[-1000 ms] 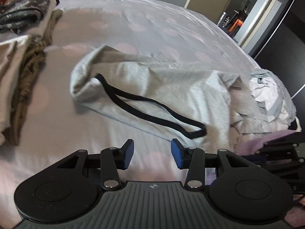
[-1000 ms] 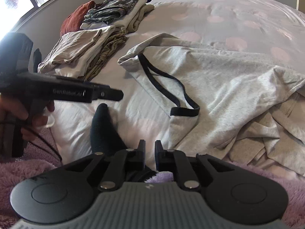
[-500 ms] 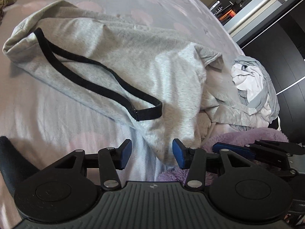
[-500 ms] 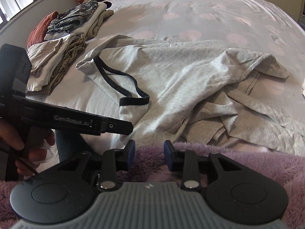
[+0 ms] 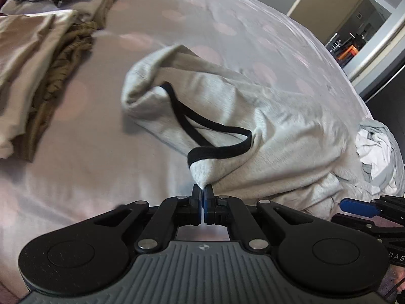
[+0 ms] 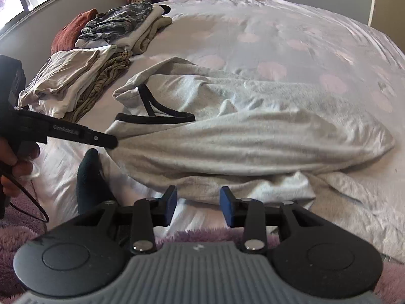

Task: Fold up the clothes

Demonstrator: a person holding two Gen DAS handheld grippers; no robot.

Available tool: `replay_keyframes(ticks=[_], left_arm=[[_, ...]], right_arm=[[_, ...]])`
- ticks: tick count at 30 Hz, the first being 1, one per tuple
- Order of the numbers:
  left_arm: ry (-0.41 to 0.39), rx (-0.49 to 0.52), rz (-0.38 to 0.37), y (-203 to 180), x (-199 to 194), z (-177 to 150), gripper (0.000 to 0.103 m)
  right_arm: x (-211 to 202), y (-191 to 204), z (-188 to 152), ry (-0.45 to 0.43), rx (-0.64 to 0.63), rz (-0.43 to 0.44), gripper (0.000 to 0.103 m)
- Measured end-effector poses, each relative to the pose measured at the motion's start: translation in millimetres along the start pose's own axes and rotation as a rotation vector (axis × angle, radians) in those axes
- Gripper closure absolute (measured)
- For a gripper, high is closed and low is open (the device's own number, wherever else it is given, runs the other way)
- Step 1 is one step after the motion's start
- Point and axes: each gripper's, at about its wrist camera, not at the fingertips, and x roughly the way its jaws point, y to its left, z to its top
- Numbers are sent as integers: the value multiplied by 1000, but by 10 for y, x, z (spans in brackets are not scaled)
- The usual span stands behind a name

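Note:
A grey garment [image 5: 265, 116] with a black-trimmed opening [image 5: 217, 149] lies crumpled on the dotted bedspread [image 5: 177, 12]. My left gripper [image 5: 202, 190] is shut on the garment's near corner, just below the black trim, and the cloth rises to its tips. The right wrist view shows that same gripper [image 6: 111, 143] pinching the garment [image 6: 253, 136] from the left, in a person's hand. My right gripper [image 6: 198, 197] has its jaws opening, with nothing between the pads. It sits just short of the garment's near hem.
Folded beige and brown clothes [image 6: 73, 81] and a camouflage-topped stack [image 6: 121, 22] sit at the bed's left. A black sock [image 6: 88, 177] lies near the edge. A white-grey heap [image 5: 374, 152] is at the right, and a purple fluffy blanket [image 6: 15, 240] is in front.
The left gripper closed on the garment's corner by the black trim and drew it up towards itself. The right gripper's jaws spread wider and now face the near hem.

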Motion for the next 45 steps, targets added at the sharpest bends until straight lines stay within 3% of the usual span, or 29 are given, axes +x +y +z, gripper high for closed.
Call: replay_keyframes(ticks=[4, 10, 14, 21, 27, 37, 45], left_arm=[[-52, 4, 115, 311, -271, 105, 103], [-56, -45, 201, 681, -334, 114, 103], [-2, -81, 182, 802, -192, 63, 103], [95, -55, 234, 783, 106, 141, 103], [219, -13, 276, 803, 376, 280, 100], [407, 97, 302, 746, 656, 480, 100], [369, 39, 310, 799, 632, 397, 100]], right_arm=[[12, 112, 224, -13, -96, 27, 62], [94, 305, 696, -28, -288, 39, 62], [272, 465, 1011, -26, -458, 54, 62], [845, 795, 1363, 23, -829, 49, 64], [1307, 999, 1512, 60, -1066, 80, 64], [1894, 1269, 1571, 5, -1480, 174, 64], [2143, 1375, 1450, -72, -1636, 216, 64]])
